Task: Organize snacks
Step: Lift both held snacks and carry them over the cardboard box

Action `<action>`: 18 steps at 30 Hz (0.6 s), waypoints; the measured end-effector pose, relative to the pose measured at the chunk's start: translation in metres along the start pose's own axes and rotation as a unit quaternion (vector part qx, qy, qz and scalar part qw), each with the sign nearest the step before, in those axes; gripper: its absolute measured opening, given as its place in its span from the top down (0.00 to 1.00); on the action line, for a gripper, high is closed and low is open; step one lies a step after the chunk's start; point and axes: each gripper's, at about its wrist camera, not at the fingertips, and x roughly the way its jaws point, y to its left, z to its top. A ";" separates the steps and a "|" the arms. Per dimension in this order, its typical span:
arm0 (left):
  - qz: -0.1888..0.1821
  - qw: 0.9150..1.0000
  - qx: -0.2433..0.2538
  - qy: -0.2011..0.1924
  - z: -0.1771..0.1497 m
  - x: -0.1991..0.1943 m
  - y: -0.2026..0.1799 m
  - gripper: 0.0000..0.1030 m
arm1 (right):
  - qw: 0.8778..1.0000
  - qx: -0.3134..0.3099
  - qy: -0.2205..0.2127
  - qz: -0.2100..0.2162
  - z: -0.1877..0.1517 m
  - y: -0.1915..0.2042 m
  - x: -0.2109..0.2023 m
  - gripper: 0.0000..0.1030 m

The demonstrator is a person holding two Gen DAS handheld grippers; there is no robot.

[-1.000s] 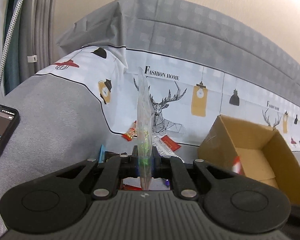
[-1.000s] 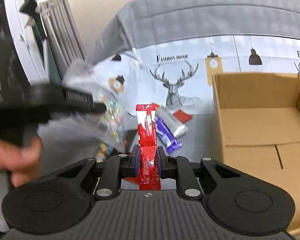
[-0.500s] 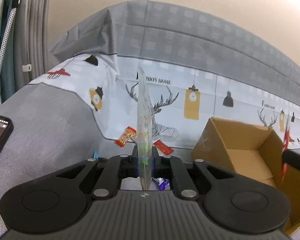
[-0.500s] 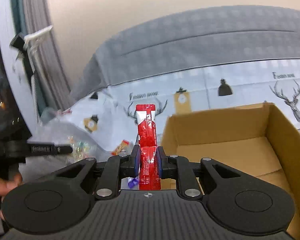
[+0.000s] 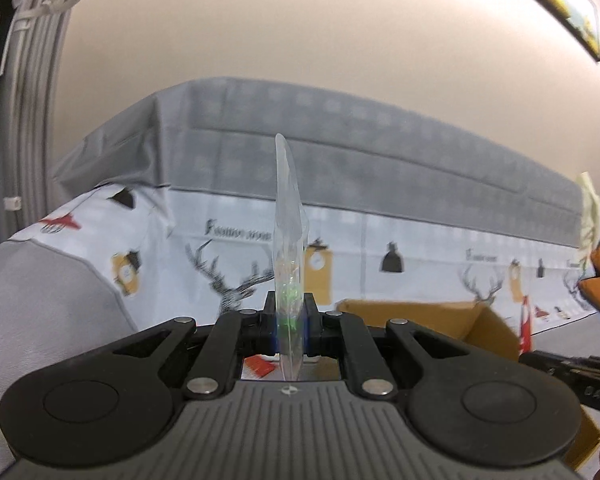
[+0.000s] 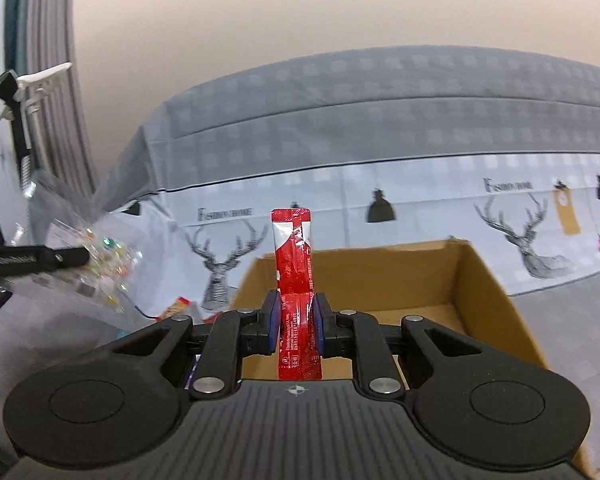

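The left gripper (image 5: 290,326) is clenched on a clear plastic bag (image 5: 288,248), which stands edge-on and upright between its blue pads, with a hint of green sweets showing inside. From the right wrist view the same bag (image 6: 96,256) appears at the left edge, held out over the grey sofa seat and showing small coloured candies through the film. The right gripper (image 6: 296,320) is clamped on a red stick sachet (image 6: 294,276) that rises straight up from its jaws, its top end silvery. Just beyond that gripper sits an open cardboard box (image 6: 480,280), its brown floor bare where it shows. On the deer-print cloth (image 6: 420,200) beside the box lies a small orange-red wrapped snack (image 6: 176,306). In the left view, a red wrapper (image 5: 260,367) shows beneath the gripper.
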 end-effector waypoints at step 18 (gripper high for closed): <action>-0.082 0.988 0.130 -0.036 -0.031 0.001 -0.099 0.90 | 0.998 0.015 0.025 -0.058 -0.007 -0.041 -0.002 0.81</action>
